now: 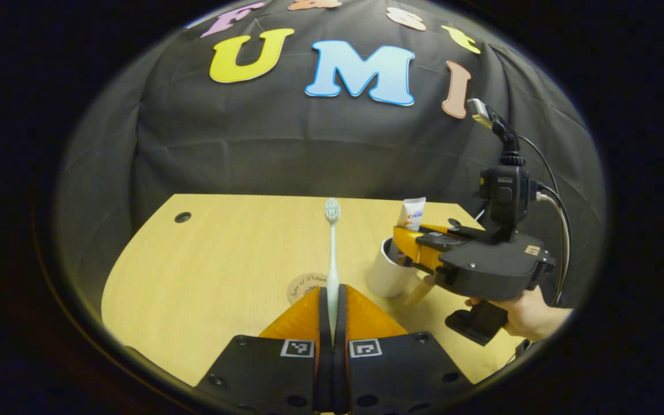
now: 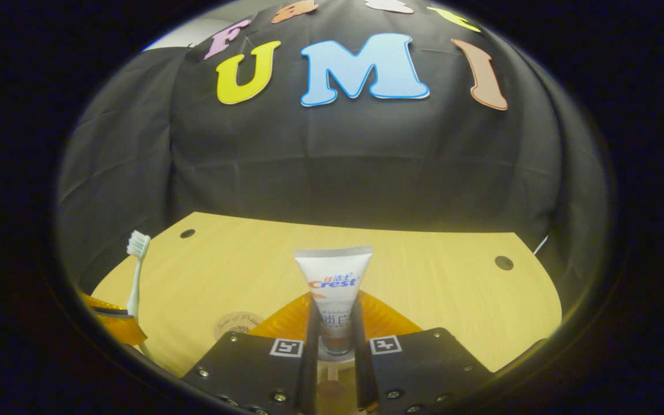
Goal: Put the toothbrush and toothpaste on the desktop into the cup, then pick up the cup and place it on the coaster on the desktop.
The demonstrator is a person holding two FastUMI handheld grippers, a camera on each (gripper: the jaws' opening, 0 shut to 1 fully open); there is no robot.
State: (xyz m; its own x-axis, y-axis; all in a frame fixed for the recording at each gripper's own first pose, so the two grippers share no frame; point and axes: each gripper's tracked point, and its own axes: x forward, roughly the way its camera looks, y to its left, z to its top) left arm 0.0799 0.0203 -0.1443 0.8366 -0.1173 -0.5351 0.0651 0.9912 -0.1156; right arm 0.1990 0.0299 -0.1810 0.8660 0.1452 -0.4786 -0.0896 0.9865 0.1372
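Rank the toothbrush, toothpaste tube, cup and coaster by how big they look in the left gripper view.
1. Toothbrush, longest, though nearest the camera.
2. Cup.
3. Coaster and toothpaste tube: both partly hidden, so unranked.

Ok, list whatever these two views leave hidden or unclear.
- Cup interior, left gripper view: the right tool covers its mouth, so how deep the toothpaste sits is unclear.
- Coaster, left gripper view: partly behind the left tool and toothbrush.
- Coaster print, right gripper view: too small to make out.
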